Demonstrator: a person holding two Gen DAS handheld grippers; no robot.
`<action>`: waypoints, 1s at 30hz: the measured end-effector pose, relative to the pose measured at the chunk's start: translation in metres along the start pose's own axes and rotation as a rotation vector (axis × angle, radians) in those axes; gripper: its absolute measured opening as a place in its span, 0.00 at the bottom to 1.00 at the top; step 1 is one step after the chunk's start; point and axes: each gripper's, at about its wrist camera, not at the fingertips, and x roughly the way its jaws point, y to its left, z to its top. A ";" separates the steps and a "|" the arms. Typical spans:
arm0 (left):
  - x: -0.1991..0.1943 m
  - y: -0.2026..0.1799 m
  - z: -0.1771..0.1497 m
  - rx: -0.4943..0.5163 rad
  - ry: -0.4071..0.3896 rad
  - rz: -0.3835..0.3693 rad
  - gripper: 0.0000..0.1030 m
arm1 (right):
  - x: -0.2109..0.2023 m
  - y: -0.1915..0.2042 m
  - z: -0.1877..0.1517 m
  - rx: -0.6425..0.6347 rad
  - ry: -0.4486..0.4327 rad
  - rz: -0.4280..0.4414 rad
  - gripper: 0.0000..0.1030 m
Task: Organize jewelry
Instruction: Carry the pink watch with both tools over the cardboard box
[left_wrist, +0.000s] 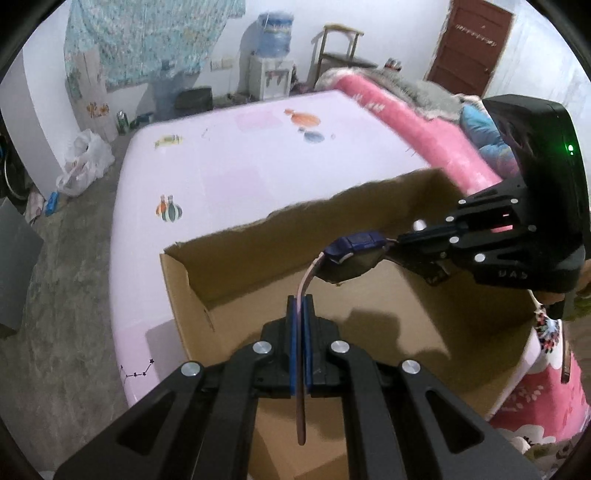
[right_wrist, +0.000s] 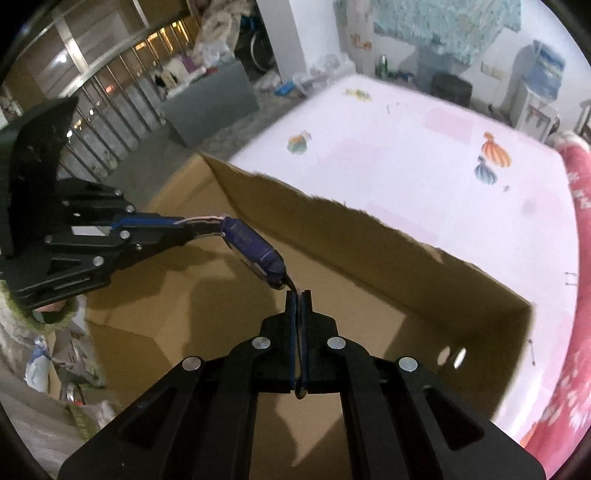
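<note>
watch (left_wrist: 352, 251) (blue case) hangs over cardboard box (left_wrist: 258, 258), left gripper (left_wrist: 301, 306) and right gripper (right_wrist: 298, 299) each clamped on a strap end.

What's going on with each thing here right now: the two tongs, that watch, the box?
Left tongs: shut on the pink strap.
Right tongs: shut on the dark strap.
Watch: hanging in the air between the two tongs, over the box, held by both straps.
Cardboard box: open at the top, standing on the bed; no contents show in the part visible.
Bed sheet: spread flat.
</note>
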 end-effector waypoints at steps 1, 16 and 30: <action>-0.010 -0.005 -0.002 0.013 -0.022 0.000 0.03 | -0.016 0.007 -0.006 -0.006 -0.035 -0.006 0.01; -0.110 -0.103 -0.110 0.106 -0.139 -0.165 0.03 | -0.108 0.088 -0.174 0.010 -0.150 0.057 0.00; 0.010 -0.171 -0.187 0.468 -0.082 0.162 0.03 | -0.031 0.100 -0.219 -0.303 -0.052 -0.220 0.01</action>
